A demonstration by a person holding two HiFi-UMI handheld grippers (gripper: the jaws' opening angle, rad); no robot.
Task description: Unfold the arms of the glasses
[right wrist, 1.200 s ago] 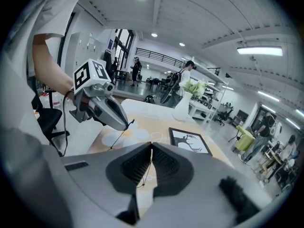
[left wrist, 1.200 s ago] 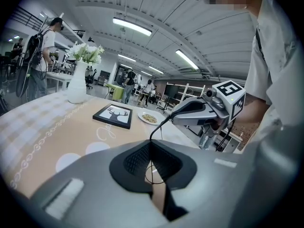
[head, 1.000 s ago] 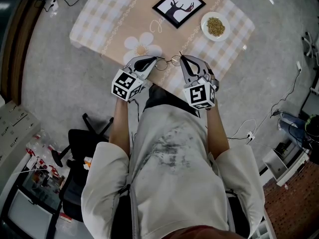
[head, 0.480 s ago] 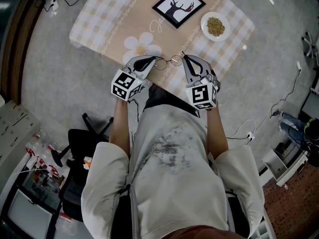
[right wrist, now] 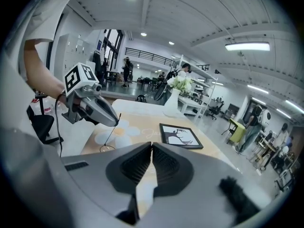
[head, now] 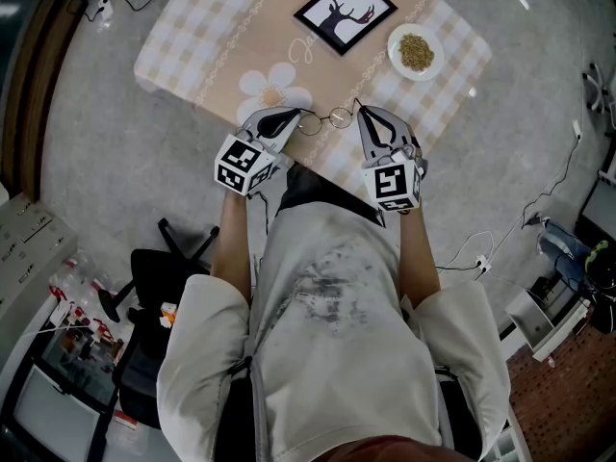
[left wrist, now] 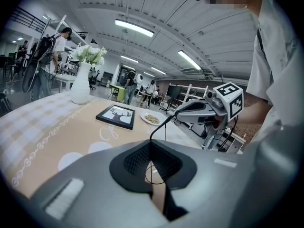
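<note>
Thin wire-rimmed glasses [head: 325,118] hang over the table's near edge between my two grippers. My left gripper [head: 292,118] is shut on the frame; in the left gripper view one lens ring [left wrist: 153,174] shows in the gap of the jaws [left wrist: 151,144]. A slim arm [left wrist: 159,127] rises from there to the tip of my right gripper [left wrist: 176,116]. The right gripper [head: 361,112] is shut on that arm's end. In the right gripper view its jaws [right wrist: 151,146] are pressed together, and the left gripper [right wrist: 115,122] faces them with a lens [right wrist: 107,148] dangling below.
The checked table [head: 221,46] carries a framed deer picture [head: 346,12], a white plate of grains [head: 416,51] and a white vase of flowers [left wrist: 80,82] further back. A black chair base [head: 183,248] stands on the floor at my left.
My right gripper has edged a little to the right with the arm's end in it. The left gripper has kept still.
</note>
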